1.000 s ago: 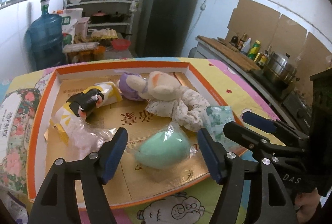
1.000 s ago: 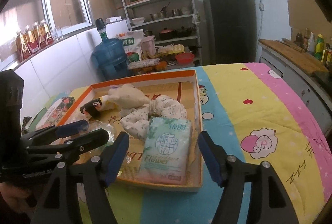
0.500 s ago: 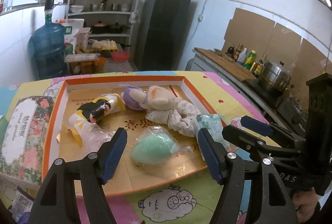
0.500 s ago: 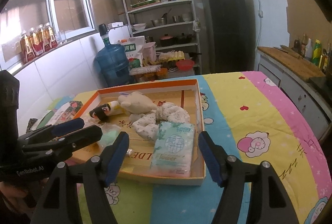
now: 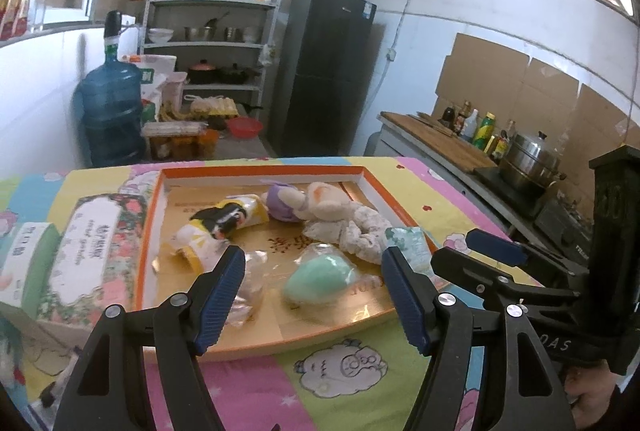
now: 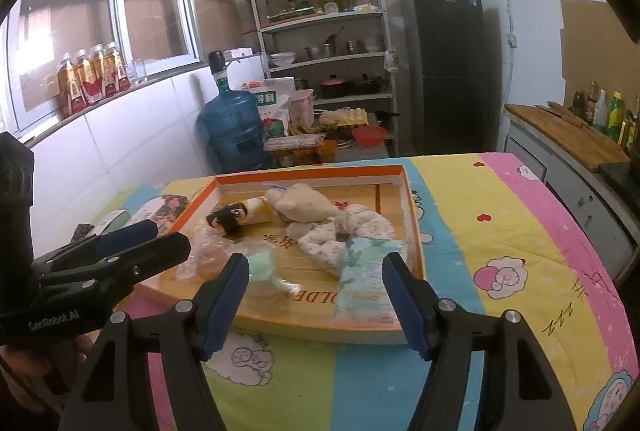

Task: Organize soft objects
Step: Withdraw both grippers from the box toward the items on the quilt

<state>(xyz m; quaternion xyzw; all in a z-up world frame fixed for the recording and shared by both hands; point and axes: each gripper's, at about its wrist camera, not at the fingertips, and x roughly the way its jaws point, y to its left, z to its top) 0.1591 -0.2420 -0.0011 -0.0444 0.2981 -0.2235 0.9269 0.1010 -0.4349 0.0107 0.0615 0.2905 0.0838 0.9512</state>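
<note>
**Two open grippers over a tray of soft things**

Only the left wrist view showed the flowered tissue box point(image 5: 94, 251) lying left of the shallow orange-rimmed cardboard tray point(image 5: 150, 231); only the right wrist view showed the row of bottled drinks point(image 6: 92, 75) on the window ledge. The left gripper point(image 5: 312, 297) hung tilted down at the tray's near edge, jaws wide and empty. Beside it the right gripper point(image 6: 314, 301) stood likewise, holding nothing. In the tray lay a black-haired yellow doll point(image 5: 222, 223), a mint-green wrapped sponge point(image 5: 318, 277), a cream plush toy point(image 5: 328, 203) and a pale green tissue pack point(image 6: 366, 277). A cartoon-print cloth point(image 6: 500, 223) covered the table in a kitchen.
</note>
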